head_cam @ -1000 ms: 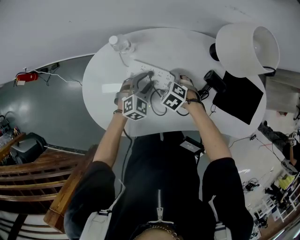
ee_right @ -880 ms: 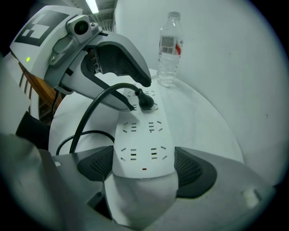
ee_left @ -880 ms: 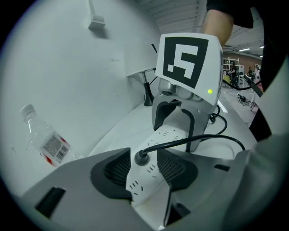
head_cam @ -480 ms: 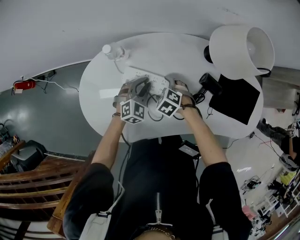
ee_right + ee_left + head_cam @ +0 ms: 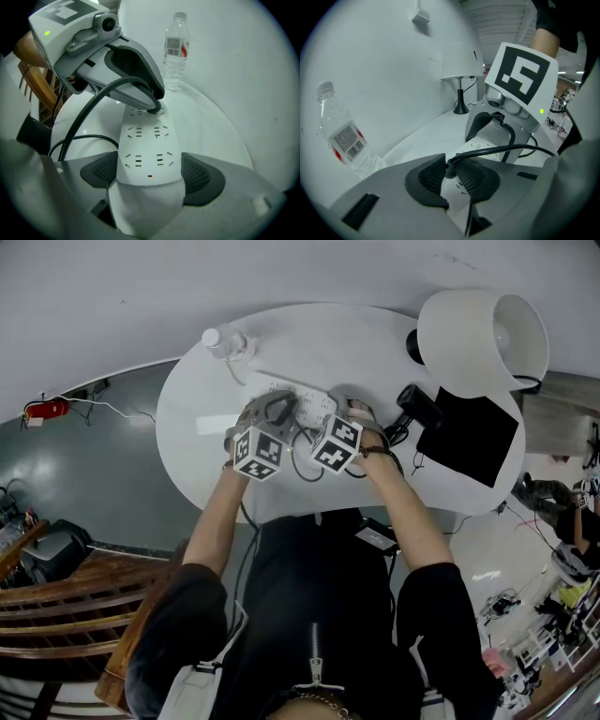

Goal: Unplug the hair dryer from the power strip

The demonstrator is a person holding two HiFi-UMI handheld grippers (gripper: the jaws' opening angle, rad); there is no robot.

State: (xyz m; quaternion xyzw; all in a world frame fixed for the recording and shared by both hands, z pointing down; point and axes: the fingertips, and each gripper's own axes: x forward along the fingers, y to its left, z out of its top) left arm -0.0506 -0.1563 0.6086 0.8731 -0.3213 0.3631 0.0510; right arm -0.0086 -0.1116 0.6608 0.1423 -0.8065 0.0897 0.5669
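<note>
Plug (image 5: 450,169) — left claw (image 5: 453,180) has just closed onto it.

My right gripper (image 5: 149,174) clamps the power strip's (image 5: 146,140) near end; the plug (image 5: 153,111) sits at its far end.

Both forearms (image 5: 214,521) stretched out side by side. Left gripper (image 5: 451,176) tilts down, jaws just been closing, now pinching the plug (image 5: 450,168). Right gripper (image 5: 149,171) points steeply down, jaws clamped on the power strip (image 5: 147,145), near end.
</note>
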